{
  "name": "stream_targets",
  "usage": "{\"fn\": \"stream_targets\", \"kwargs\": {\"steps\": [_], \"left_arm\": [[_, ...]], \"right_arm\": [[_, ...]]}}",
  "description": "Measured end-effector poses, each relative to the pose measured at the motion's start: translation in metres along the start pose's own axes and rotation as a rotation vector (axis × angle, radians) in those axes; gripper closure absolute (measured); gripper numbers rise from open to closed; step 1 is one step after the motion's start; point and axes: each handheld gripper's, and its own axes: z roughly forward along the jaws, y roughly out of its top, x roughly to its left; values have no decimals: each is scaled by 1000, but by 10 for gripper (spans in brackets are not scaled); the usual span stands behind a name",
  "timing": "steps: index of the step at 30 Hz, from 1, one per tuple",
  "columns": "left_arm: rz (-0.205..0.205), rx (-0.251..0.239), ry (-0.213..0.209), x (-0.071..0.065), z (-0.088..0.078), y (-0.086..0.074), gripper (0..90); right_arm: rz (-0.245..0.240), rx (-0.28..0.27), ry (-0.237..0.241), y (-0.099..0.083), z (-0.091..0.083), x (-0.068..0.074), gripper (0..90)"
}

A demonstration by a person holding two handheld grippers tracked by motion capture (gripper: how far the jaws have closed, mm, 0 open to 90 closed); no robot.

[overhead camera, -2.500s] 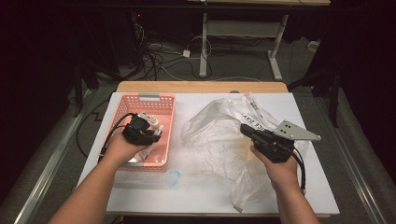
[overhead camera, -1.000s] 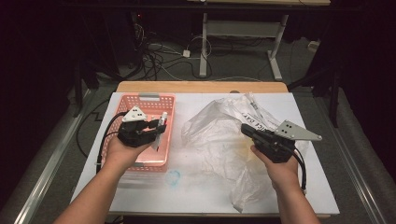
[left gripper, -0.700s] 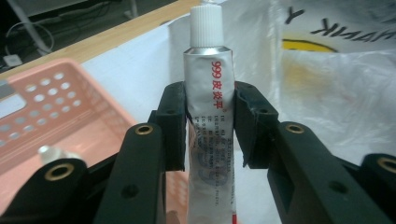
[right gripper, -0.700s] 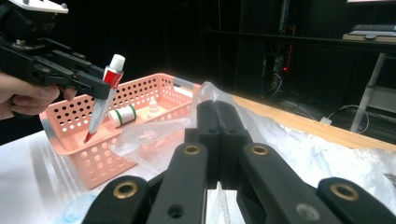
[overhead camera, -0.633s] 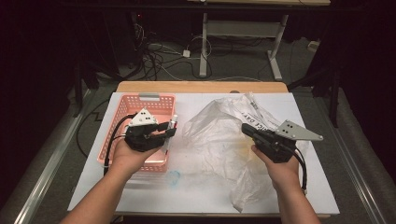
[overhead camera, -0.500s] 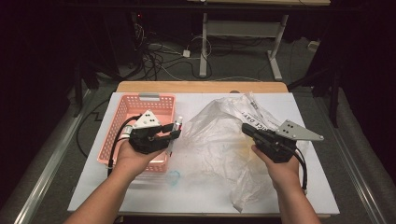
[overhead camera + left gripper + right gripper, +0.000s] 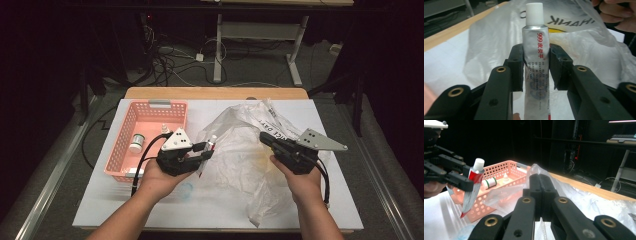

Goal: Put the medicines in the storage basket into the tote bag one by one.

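A silver ointment tube (image 7: 535, 32) with a white cap and red print stands upright between the pads of my left gripper (image 7: 536, 53), which is shut on it. From above, this gripper (image 7: 204, 152) hangs between the pink basket (image 7: 125, 145) and the clear plastic bag (image 7: 250, 160), with the tube (image 7: 210, 146) at the bag's left edge. My right gripper (image 7: 265, 137) is shut on the bag's rim. In its own view the jaws (image 7: 541, 185) meet with a fold of bag film (image 7: 534, 171) pinched and raised, and the tube (image 7: 472, 187) shows off to the left.
Inside the basket (image 7: 509, 166) lie a white jar with a green band (image 7: 488, 182) and a small dropper bottle (image 7: 505, 178). A small bluish clear object (image 7: 186, 190) sits on the white tabletop (image 7: 125, 215) near the front. Cables and desk legs stand beyond the far edge.
My left gripper has lifted the tube from over the basket and carried it rightward to the bag's edge. The right gripper and the bag have stayed put.
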Motion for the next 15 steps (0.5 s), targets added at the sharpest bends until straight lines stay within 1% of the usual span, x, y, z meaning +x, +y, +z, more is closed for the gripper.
{"fn": "stream_targets", "kwargs": {"steps": [6, 11, 15], "left_arm": [[2, 0, -30, -11, 11, -2, 654], [14, 20, -38, -17, 25, -4, 654], [8, 30, -41, -20, 39, -4, 654]], "right_arm": [[2, -2, 2, 0, 0, 0, 900], [-3, -4, 6, 0, 0, 1, 900], [-2, -6, 9, 1, 0, 0, 900]]}}
